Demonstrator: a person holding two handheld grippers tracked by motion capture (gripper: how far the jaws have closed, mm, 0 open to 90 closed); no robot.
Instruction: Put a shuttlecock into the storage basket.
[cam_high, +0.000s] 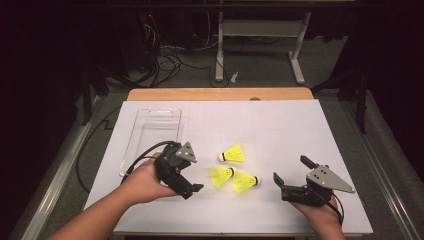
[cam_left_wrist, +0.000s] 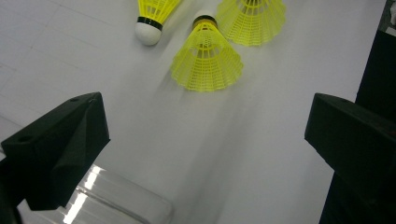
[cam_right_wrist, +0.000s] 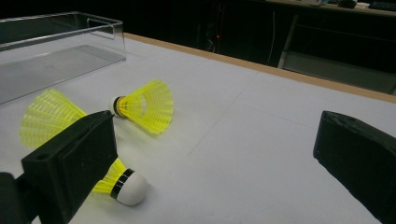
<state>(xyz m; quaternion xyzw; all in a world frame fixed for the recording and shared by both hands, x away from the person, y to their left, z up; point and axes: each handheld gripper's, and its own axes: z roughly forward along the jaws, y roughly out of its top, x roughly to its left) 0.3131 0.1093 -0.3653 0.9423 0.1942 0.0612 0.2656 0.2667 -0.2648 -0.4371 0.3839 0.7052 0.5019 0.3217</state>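
Three yellow shuttlecocks (cam_high: 233, 171) lie mid-surface, between the grippers. Left gripper (cam_high: 186, 181), fingers apart and empty, faces the nearest shuttlecock (cam_left_wrist: 207, 62) at its 12 o'clock, skirt toward it. Right gripper (cam_high: 291, 176), fingers apart, seems slightly farther. Clear tray (cam_high: 150, 137) lies at 10 o'clock.

Three shuttlecocks (cam_high: 233, 154) (cam_high: 221, 176) (cam_high: 245, 181) have neon-yellow mesh skirts, white caps and a black band. The desk (cam_high: 280, 130) is white with a faint grid and a tan wood edge. The bin (cam_high: 150, 132) is clear. Both grippers (cam_high: 191, 188) (cam_high: 290, 172) are black with grey plates.
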